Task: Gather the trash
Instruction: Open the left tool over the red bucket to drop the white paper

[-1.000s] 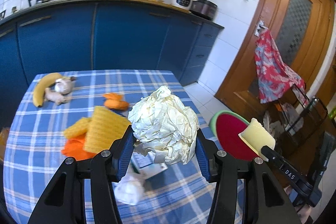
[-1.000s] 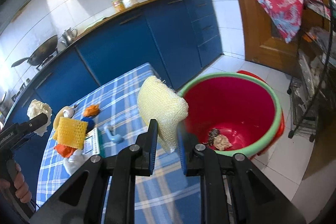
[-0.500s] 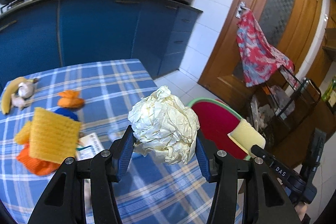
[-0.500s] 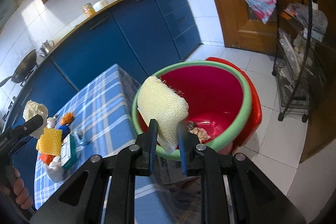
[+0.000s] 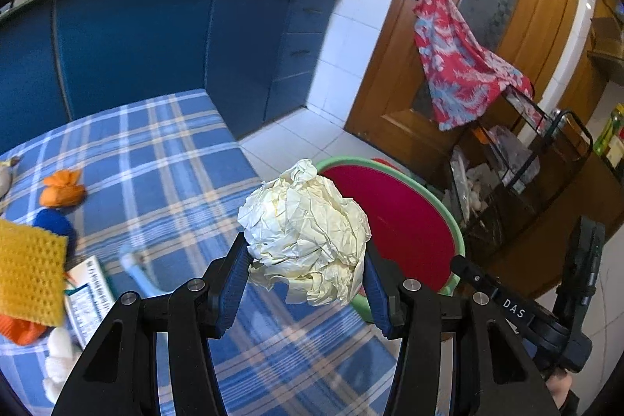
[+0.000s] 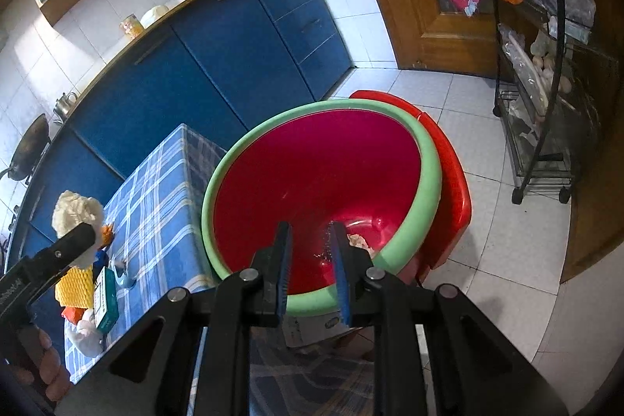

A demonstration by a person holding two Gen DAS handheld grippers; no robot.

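My left gripper [image 5: 304, 260] is shut on a crumpled ball of cream paper [image 5: 306, 229] and holds it above the table's right edge, near the red bin with a green rim [image 5: 448, 217]. The paper ball also shows in the right wrist view [image 6: 76, 207]. My right gripper [image 6: 312, 256] is open and empty, right above the bin [image 6: 425, 178]. Scraps of trash [image 6: 358, 242] lie at the bin's bottom. The pale yellow sponge is not in view.
On the blue plaid tablecloth [image 5: 163, 158] lie a yellow sponge [image 5: 29, 271], orange peel [image 5: 62, 188], a small carton [image 5: 89, 283], a blue scoop [image 5: 136, 271] and white tissue [image 5: 58, 361]. A wire rack [image 6: 546, 65] stands to the right of the bin.
My right gripper moved over the bin, opened, and the pale yellow sponge left it. My left gripper carried the paper ball to the right, toward the bin.
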